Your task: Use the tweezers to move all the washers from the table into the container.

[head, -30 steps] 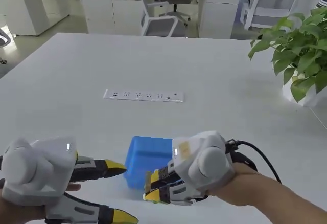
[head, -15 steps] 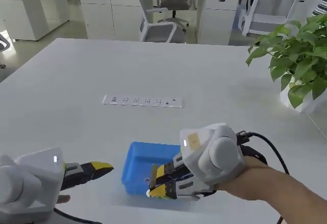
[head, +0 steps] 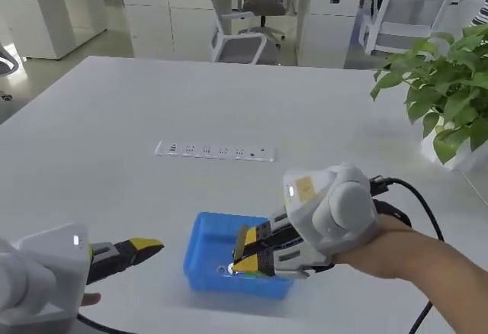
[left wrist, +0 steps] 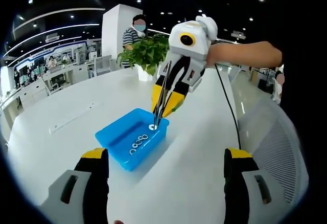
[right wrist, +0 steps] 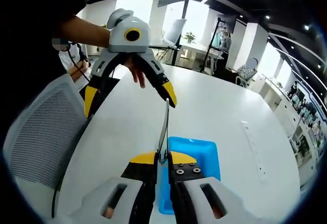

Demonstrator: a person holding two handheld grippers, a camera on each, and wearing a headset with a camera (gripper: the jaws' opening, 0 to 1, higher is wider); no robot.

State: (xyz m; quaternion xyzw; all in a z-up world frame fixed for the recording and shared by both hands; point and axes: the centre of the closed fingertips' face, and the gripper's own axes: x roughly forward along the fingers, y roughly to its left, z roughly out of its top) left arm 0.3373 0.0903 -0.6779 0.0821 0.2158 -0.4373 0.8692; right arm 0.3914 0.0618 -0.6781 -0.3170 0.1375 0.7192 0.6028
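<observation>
Right gripper: the right gripper [head: 248, 255] is clamped nearly closed on the tweezers [left wrist: 157, 112], poised over the near edge of the container [head: 202, 248].
Left gripper: the left gripper [left wrist: 166, 156] hangs to the left of the container, jaws spread wide and holding nothing.
Washer: a small ring-shaped washer [left wrist: 153, 127] appears pinched at the tweezer tips, just above the container's rim.
Already in: several washers [left wrist: 138, 144] lie in a row on the container's floor.
Handling: the washers look light, hard and smooth, so they are likely to slip or flick out of a pinch. The safest hold is probably across the flat ring or through its hole, with the tweezer tips kept low inside the container before letting go.
Tweezers: thin and springy. The hold sits near their rear end, so a slight twist of the hand would swing the tips wide.
Surface: a plain white table [head: 320, 120], smooth and matte, on which pale washers would be hard to spot. A power strip [head: 213, 149] lies well beyond the container.
Room: a bright open office with a plant [head: 446, 82] far to the container's right and office chairs [head: 240, 21] and desks behind it.
</observation>
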